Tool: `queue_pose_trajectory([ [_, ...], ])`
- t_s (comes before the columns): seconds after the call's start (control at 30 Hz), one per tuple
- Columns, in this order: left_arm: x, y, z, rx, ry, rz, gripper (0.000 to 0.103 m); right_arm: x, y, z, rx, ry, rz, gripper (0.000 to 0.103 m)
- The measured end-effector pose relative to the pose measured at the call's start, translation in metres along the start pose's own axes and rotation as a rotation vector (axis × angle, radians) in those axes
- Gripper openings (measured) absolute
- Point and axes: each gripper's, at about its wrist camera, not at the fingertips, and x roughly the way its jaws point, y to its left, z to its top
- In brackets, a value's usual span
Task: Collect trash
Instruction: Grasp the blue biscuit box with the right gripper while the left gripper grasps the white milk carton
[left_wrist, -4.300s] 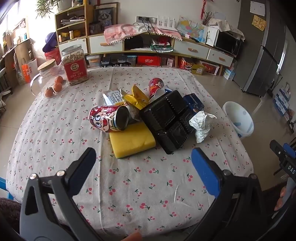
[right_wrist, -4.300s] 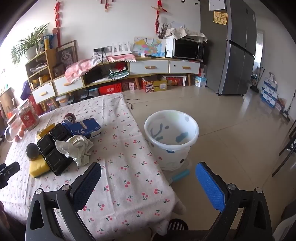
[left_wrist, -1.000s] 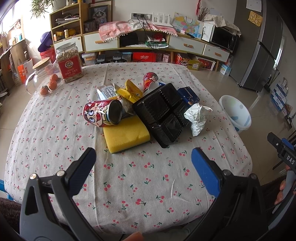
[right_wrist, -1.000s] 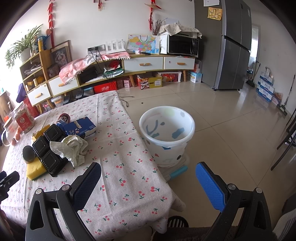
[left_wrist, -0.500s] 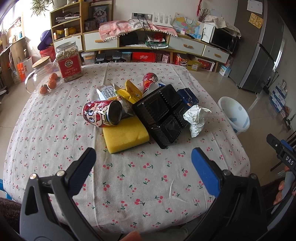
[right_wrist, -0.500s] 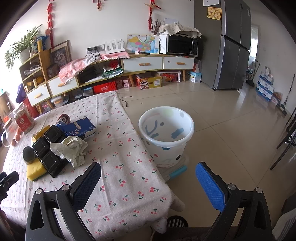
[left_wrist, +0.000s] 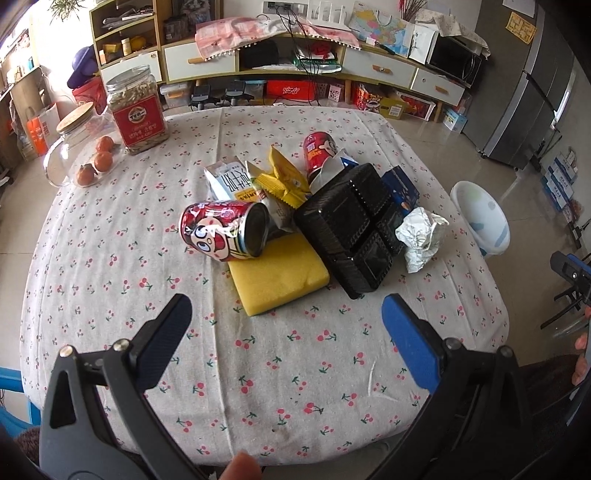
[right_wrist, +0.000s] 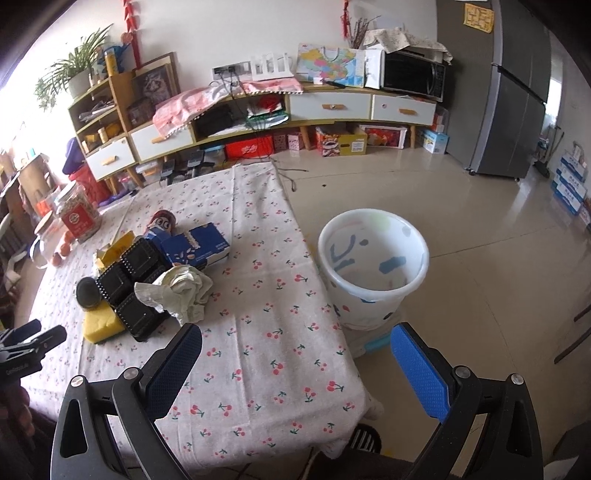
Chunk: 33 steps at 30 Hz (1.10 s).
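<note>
I'm holding my left gripper (left_wrist: 282, 325) and right gripper (right_wrist: 295, 350) spread wide, both empty, over the cherry-print clothed surface (left_wrist: 110, 236). Trash is sitting mid-surface: red cartoon can (left_wrist: 223, 230) lying on its side against a yellow sponge (left_wrist: 279, 275), black plastic compartment tray (left_wrist: 351, 229), crumpled white paper (left_wrist: 421, 236), blue carton (right_wrist: 197, 247). White plastic bin (right_wrist: 373, 273) is standing on the tiled floor just beside the surface edge; nothing visible inside it. Shelving is lining the far wall.
</note>
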Motion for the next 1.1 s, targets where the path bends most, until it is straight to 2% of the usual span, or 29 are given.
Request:
queue_pose_trajectory([
  [0.3,0.004,0.023,0.030,0.012,0.021,0.020,0.102,0.039,0.050,0.042,-0.094,0.135,0.155,0.103],
  [0.4,0.011,0.034,0.039,-0.007,0.030,0.010,0.102,0.057,0.062,0.055,-0.093,0.163,0.175,0.103],
  [0.6,0.030,0.059,0.049,-0.079,0.044,-0.017,0.102,0.101,0.070,0.079,-0.022,0.228,0.200,0.103],
  [0.73,0.048,0.077,0.052,-0.150,0.093,-0.052,0.102,0.134,0.072,0.080,0.041,0.272,0.230,0.103],
  [0.83,0.055,0.079,0.060,-0.163,0.095,-0.060,0.102,0.161,0.077,0.082,0.092,0.346,0.250,0.103],
  [1.03,0.075,0.089,0.073,-0.263,0.139,-0.115,0.102,0.193,0.097,0.097,0.114,0.373,0.277,0.103],
  [1.1,0.079,0.092,0.080,-0.283,0.135,-0.107,0.102,0.205,0.098,0.099,0.144,0.398,0.274,0.103],
])
